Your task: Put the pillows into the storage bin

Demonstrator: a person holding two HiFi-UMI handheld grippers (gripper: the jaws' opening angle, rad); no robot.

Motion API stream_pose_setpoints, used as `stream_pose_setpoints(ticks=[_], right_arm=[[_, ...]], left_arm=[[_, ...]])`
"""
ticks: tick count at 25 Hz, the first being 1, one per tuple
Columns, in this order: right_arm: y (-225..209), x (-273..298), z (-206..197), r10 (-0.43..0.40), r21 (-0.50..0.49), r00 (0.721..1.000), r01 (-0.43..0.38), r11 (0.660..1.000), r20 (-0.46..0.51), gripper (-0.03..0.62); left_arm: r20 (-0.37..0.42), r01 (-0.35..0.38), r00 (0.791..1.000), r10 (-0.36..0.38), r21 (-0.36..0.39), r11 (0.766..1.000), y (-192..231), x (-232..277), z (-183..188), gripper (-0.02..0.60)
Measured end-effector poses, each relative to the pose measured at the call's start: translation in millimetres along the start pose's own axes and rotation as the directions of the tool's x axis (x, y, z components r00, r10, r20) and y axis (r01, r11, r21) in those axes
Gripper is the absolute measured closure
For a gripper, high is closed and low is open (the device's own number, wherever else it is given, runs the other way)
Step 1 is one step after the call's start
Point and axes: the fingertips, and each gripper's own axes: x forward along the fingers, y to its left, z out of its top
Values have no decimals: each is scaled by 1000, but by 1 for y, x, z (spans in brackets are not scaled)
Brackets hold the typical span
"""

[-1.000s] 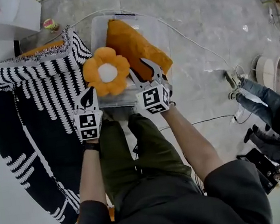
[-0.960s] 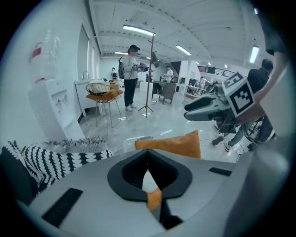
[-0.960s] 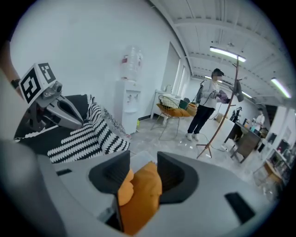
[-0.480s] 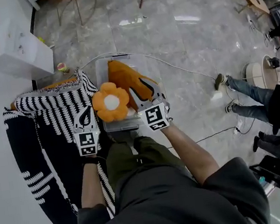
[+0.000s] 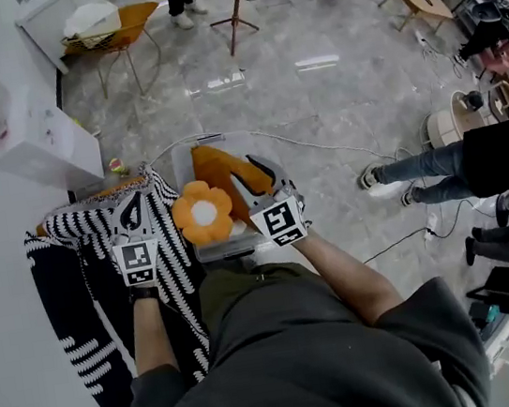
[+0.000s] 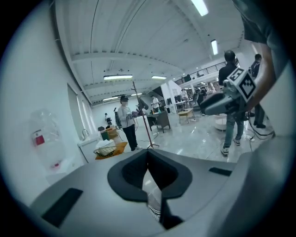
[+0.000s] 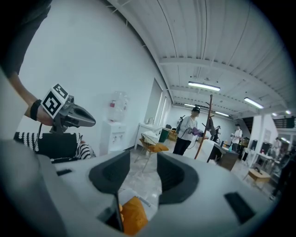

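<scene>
The clear storage bin [image 5: 182, 161] stands on the floor with a long orange pillow [image 5: 216, 177] inside it. A flower pillow [image 5: 203, 212], orange petals round a white centre, rests on the bin's near edge. My left gripper [image 5: 129, 202] is shut and empty, held over the striped cover left of the bin. My right gripper [image 5: 248, 170] is open and empty above the bin's right side. The right gripper view shows the orange pillow [image 7: 134, 215] below its spread jaws and the left gripper [image 7: 74, 116] off to the left.
A black-and-white striped cover [image 5: 75, 272] drapes the seat at left. A white box [image 5: 48, 153] stands behind it, and an orange chair [image 5: 114, 24] further back. A cable [image 5: 322, 145] crosses the floor. People [image 5: 457, 163] stand at right.
Both grippers have risen well above the bin and pillows, and the whole view has lifted with them. The left gripper has drifted left over the striped cover. The flower pillow stays on the bin.
</scene>
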Motion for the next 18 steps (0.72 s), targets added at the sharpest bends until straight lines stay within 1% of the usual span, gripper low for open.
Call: stream_pose_setpoints(ticks=[3,6,11,16,18], right_arm=[[4,-9,15,-3,28,1000,2,1000,24,408],[-5,-22,35,-15,53,998,12,999,54,408],[-29,-51,66,-67,124,990,51,991,127,416],[-50,-72,87,-127,141,973,101,985,191,493],[-58,-80,93,-147,142,967,119,983,210,540]], left_arm=[[45,18,999,-17,-24,1000,-3,-2,30,577],[85,61,995,-58,-33,998,-19,-1,65,577],[145,114,983,-110,-17,993,-43,-9,123,577],[180,155,972,-152,-2,988,-64,-19,159,577],[187,166,969,-162,-7,986,-73,-21,167,577]])
